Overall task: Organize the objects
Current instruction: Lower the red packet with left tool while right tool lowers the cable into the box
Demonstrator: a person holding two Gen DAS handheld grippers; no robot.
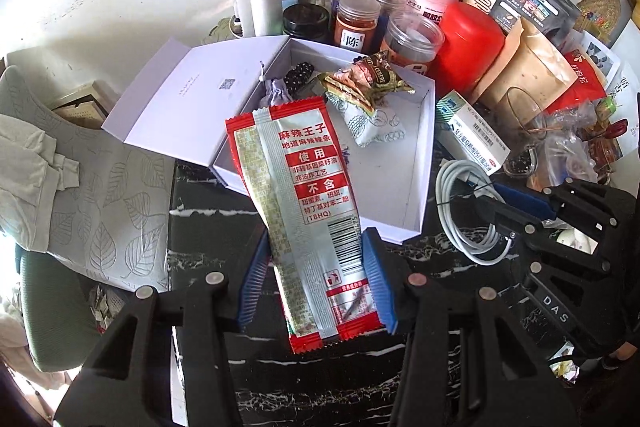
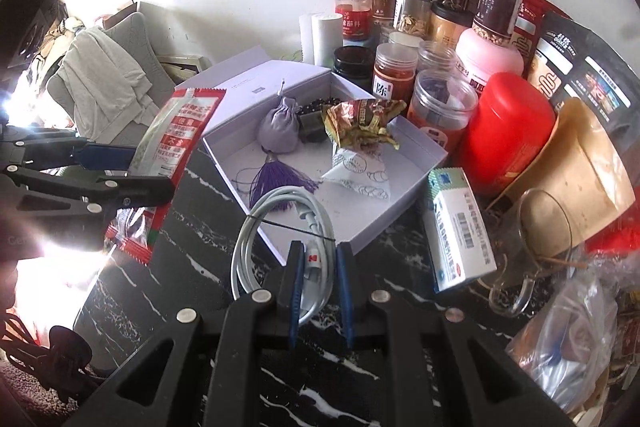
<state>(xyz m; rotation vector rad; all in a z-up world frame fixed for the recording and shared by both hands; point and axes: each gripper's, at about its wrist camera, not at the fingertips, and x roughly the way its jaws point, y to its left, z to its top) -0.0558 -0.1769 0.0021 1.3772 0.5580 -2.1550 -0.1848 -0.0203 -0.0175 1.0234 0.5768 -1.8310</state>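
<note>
The open white cardboard box (image 2: pixel 420 151) on the black marble-patterned tabletop (image 2: pixel 192 267) already holds a lilac drawstring pouch with a purple tassel (image 2: pixel 278 131), a gold-and-brown crinkled snack wrapper (image 2: pixel 360 125) and a white patterned sachet (image 2: pixel 360 175), so the sorting looks partly done. The left gripper (image 1: pixel 316 275) is clamped on a red-and-silver foil snack packet (image 1: pixel 304 187) held just over the box's near edge, while the right gripper (image 2: pixel 318 287) is closed around a coiled white charging cable (image 2: pixel 276 223) just in front of the box. Both still need placing, and a white-and-blue medicine carton (image 2: pixel 456 227), a clear glass mug (image 2: pixel 532 247) and the crowd of jars behind remain loose outside it.
</note>
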